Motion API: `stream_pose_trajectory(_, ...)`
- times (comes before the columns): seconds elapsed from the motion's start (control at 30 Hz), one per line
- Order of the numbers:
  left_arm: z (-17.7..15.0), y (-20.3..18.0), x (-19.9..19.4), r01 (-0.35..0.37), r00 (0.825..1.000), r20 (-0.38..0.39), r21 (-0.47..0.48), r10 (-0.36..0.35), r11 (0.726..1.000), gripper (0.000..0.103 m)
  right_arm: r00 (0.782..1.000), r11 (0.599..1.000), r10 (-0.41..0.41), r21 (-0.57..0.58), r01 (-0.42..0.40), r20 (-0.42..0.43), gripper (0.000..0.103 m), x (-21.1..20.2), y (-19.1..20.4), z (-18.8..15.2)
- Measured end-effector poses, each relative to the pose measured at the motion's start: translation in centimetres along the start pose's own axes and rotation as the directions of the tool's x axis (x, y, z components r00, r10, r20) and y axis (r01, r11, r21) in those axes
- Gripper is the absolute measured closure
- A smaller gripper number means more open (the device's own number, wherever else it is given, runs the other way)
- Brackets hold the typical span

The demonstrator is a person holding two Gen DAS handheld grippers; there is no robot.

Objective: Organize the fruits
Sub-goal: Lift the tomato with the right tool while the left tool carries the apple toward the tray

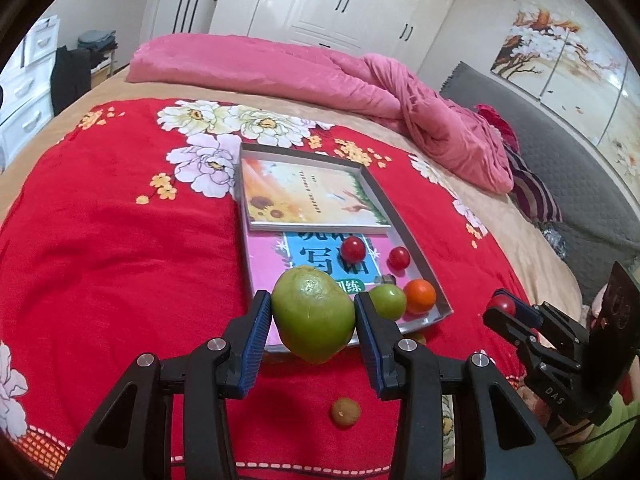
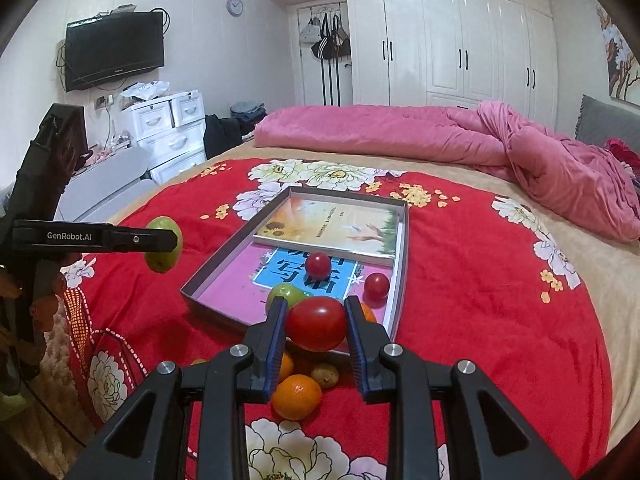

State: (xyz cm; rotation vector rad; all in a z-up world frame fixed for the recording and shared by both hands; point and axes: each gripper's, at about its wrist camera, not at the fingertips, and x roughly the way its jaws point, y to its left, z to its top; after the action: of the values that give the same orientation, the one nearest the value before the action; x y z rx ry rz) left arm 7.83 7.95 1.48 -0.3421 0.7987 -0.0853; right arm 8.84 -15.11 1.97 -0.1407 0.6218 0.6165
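Fruits are partly sorted into the shallow tray (image 1: 416, 258) lying mid-bed on the red floral quilt (image 1: 120, 260), toward its near edge. Furthest left, the left gripper (image 1: 314, 314) pinches a large green fruit (image 1: 314, 312), held in the air just short of the tray's near rim. Inside the tray, on two books, sit two small red tomatoes (image 1: 353, 249), a small green fruit (image 1: 387, 302) and an orange one (image 1: 419, 296), gathered at the near right corner. Further right, the right gripper (image 2: 316, 322) is clamped on a red tomato (image 2: 316, 322), also above the near rim. Below it on the quilt, outside the tray, lie an orange (image 2: 297, 396), another partly hidden, and a small yellowish-green fruit (image 2: 325, 375); a small brown fruit (image 1: 345, 412) lies near the bed's front edge. Judging by this, four are in, two are in hand, and at least four wait.
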Motion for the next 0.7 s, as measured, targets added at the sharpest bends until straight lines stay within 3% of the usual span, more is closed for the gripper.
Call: stream_pose_trajectory(0.7, 0.5, 1.1, 0.9, -0.021, 1.0, 0.008, -0.028, 0.021, 0.999, 0.059, 0.999, 0.999, -0.037, 0.006, 0.037, 0.01, 0.074, 1.2, -1.7, 1.2)
